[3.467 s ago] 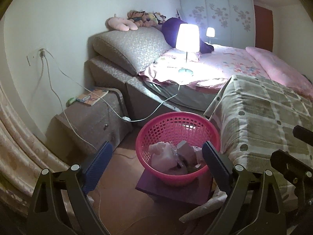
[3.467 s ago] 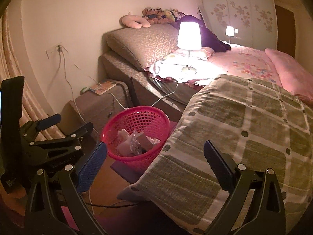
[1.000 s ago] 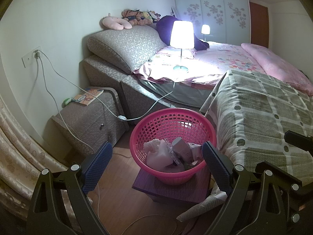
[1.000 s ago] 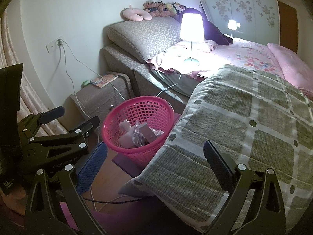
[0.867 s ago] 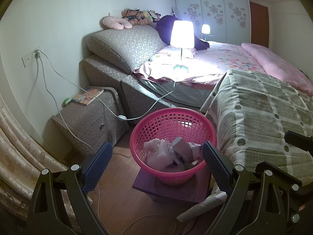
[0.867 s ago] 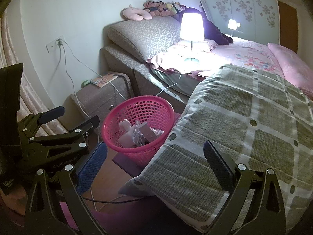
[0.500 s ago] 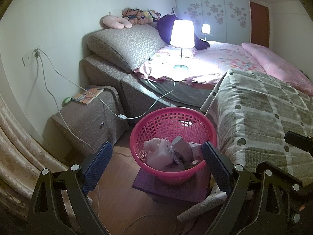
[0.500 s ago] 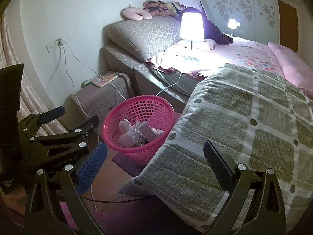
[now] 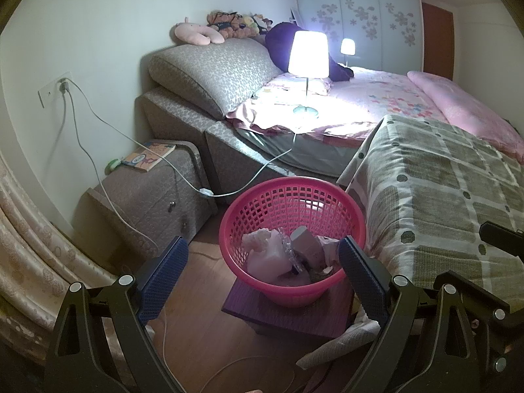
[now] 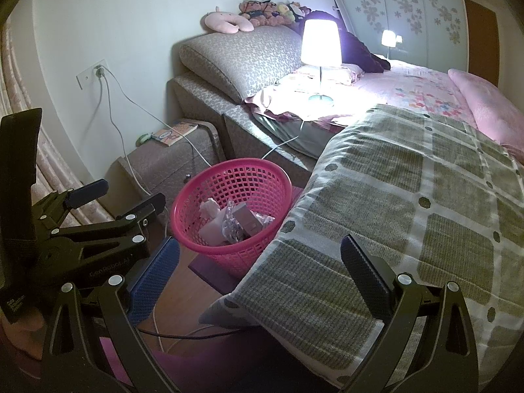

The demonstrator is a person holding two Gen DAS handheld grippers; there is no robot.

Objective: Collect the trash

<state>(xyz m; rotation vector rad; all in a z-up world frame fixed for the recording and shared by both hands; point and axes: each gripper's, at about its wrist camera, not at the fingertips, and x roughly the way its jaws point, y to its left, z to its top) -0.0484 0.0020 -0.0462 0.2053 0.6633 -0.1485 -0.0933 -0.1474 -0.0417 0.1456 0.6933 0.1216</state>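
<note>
We are holding both tools over the floor beside the bed. The left gripper (image 9: 262, 270) is hanging with its jaws spread wide and empty, the pink mesh wastebasket (image 9: 291, 203) sitting between its fingers in view — on a purple stool (image 9: 285, 314). Crumpled trash (image 9: 271, 255) is lying inside. The right gripper (image 10: 258, 271) is likewise gaping, hovering over the checked quilt (image 10: 409, 203) — gripping nothing.
</note>
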